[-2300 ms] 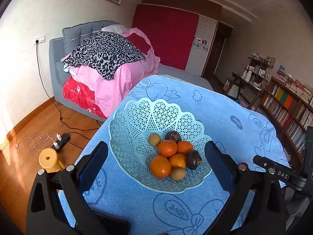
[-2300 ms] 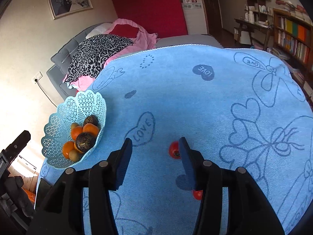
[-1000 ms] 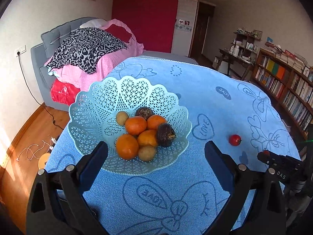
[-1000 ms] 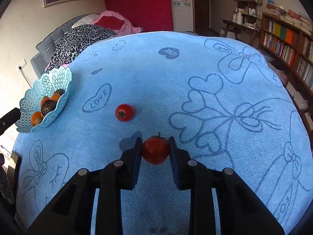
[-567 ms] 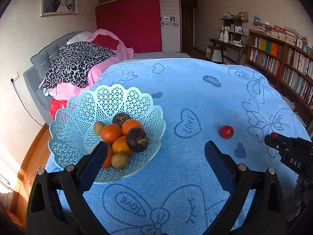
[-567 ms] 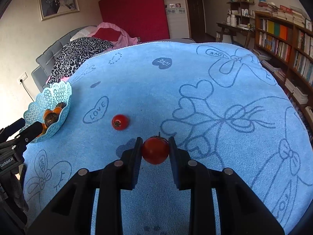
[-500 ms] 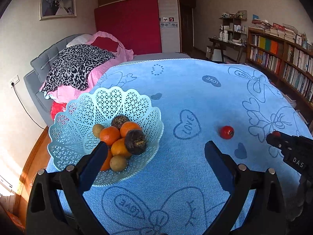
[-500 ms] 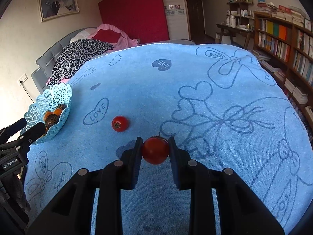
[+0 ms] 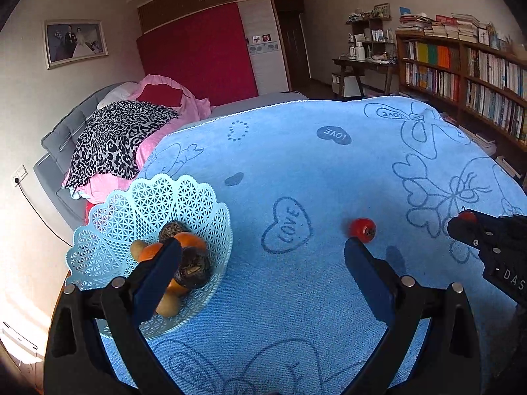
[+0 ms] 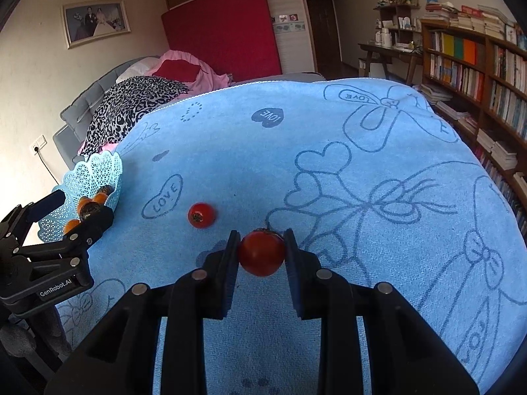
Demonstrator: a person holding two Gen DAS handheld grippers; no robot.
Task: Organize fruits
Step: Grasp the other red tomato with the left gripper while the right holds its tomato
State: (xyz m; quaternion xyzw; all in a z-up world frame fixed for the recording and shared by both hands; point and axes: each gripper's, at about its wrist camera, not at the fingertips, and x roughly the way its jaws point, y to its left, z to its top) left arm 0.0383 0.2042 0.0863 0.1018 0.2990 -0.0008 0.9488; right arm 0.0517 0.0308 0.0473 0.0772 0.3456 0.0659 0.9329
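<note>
1. Right gripper (image 10: 262, 247): closed on a red tomato (image 10: 262, 256), clamped between both fingers, raised above the blue cloth (image 10: 378, 151).
2. Left gripper (image 9: 262, 256): spread wide, gripping nothing, hovering over the cloth beside the basket.
3. Second tomato (image 9: 362, 229): lying loose on the cloth, just beyond the left gripper's right fingertip, next to a "LOVE" heart print (image 9: 286, 225).
4. Lattice basket (image 9: 108, 223): at the cloth's left edge, filled with oranges (image 9: 189, 240), dark fruits and small brownish ones.
</note>
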